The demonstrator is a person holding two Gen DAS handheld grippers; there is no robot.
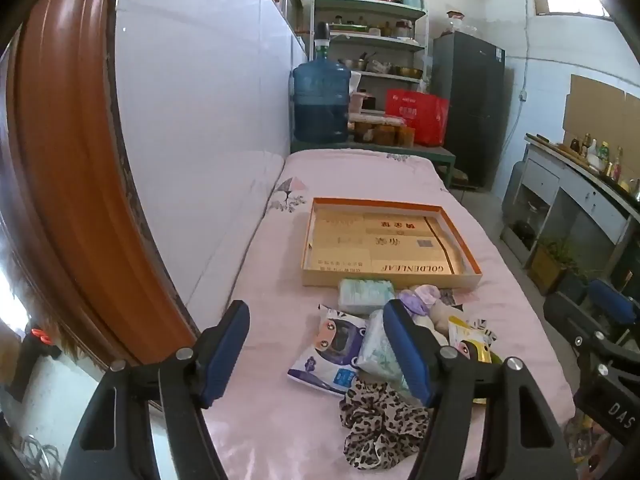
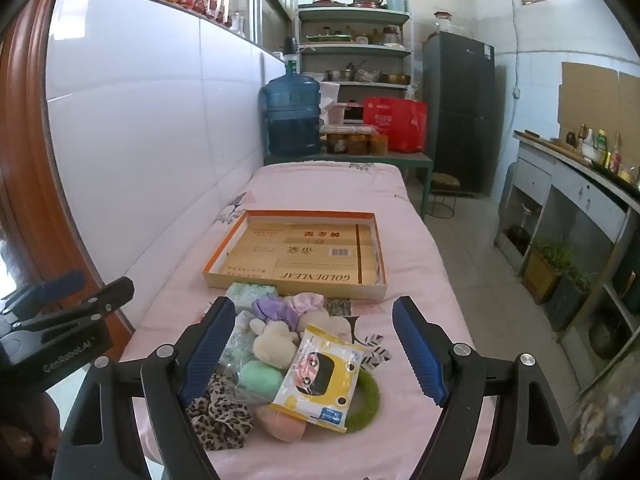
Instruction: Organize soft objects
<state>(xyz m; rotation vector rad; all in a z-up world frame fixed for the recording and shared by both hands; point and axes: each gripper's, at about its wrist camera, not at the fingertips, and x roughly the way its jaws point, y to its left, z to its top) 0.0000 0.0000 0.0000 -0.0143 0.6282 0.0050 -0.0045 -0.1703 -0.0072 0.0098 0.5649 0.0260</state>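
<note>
Both grippers, left gripper [image 1: 320, 354] & right gripper [image 2: 316, 350], wide open, holding nothing.

Matt pink cloth, faintly sheened, over the bed [image 2: 400, 264]. Cardboard tray [image 2: 224, 250] with an orange paper rim, lined by flattened, printed carton. Glossy plastic wrap on the yellow wipes pack [image 2: 320, 380] and the purple wipes pack [image 1: 328, 356] — crinkled film on the green tissue pack [image 1: 364, 292]. Soft leopard-print fabric scrunchie [image 1: 380, 424]; fuzzy cream plush [image 2: 276, 344]; rough green ring [image 2: 370, 396]. Ribbed blue rubbery pads [image 2: 420, 356] on matt black plastic, silver metal rivets. Glossy white wall tiles [image 2: 160, 128] — lacquered brown wood frame [image 1: 68, 160].
</note>
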